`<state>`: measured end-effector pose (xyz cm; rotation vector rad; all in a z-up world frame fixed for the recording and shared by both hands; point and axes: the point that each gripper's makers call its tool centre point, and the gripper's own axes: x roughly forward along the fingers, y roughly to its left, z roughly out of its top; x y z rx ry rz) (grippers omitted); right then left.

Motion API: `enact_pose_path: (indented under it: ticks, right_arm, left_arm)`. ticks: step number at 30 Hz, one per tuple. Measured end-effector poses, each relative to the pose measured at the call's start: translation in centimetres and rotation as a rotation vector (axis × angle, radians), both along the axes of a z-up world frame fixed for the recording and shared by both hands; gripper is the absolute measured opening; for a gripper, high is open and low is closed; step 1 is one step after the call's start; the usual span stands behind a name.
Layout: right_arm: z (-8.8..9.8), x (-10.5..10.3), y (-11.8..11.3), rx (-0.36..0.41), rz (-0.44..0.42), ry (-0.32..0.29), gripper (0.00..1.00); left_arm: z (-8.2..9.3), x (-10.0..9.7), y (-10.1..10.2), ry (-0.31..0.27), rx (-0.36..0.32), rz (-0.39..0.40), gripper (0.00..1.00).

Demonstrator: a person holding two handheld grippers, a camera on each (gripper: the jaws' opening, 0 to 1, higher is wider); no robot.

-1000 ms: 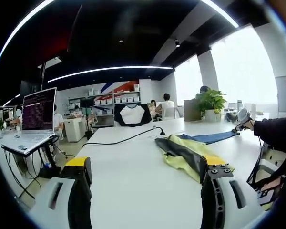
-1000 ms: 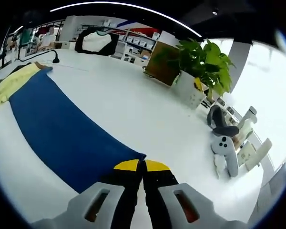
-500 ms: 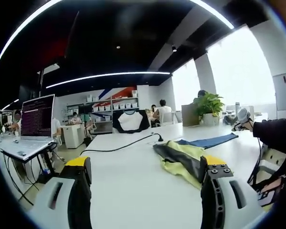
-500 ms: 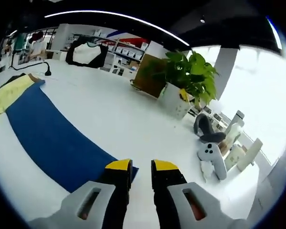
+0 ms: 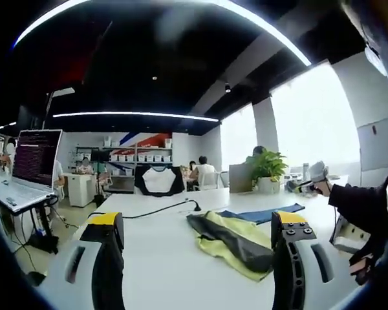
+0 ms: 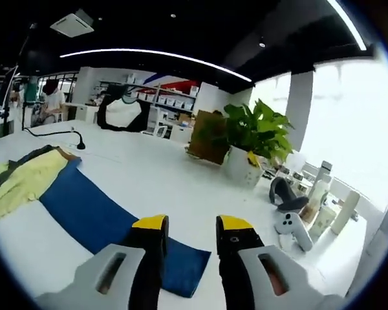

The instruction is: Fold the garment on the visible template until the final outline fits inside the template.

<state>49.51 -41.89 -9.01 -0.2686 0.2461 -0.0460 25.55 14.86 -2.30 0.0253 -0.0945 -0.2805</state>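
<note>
A yellow and dark grey garment (image 5: 231,240) lies crumpled on the white table (image 5: 155,258). Its far end rests on a long blue template (image 5: 264,214). My left gripper (image 5: 198,223) hovers low over the table in front of the garment, open wide with nothing between its jaws. In the right gripper view the blue template (image 6: 103,216) runs from the garment (image 6: 18,185) at the left to under my right gripper (image 6: 193,227), which is open above the template's near corner and holds nothing. The right gripper (image 5: 310,180) also appears at the far right of the left gripper view, on a dark sleeve (image 5: 359,201).
A potted plant (image 6: 249,139), a dark headset (image 6: 283,194), a white controller (image 6: 292,225) and bottles (image 6: 330,201) stand past the template's end. A black cable (image 5: 156,208) crosses the table. A laptop (image 5: 27,173) sits at the left. People sit in the background.
My right gripper has opened, let go of the template's corner and risen off it. The left gripper's view has dropped lower toward the table, jaws unchanged.
</note>
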Motion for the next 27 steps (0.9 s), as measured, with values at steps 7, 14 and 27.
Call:
enact_pose_path:
  ticks: [7,14,27]
  right_arm:
    - [2.2,-1.7,2.0,0.011,0.047,-0.070,0.45]
    - [3.5,-4.0,3.1,-0.038,0.042,-0.129,0.68]
    - [4.8,-7.4,5.3,0.000,0.097,-0.203,0.94]
  left_arm:
    - [-0.9,0.4,0.2,0.018,0.013,0.028,1.00]
    - [-1.8,1.0,0.2,0.042,0.020,0.017,1.00]
    - [-1.8,1.5,-1.7,0.009,0.025,-0.053,0.99]
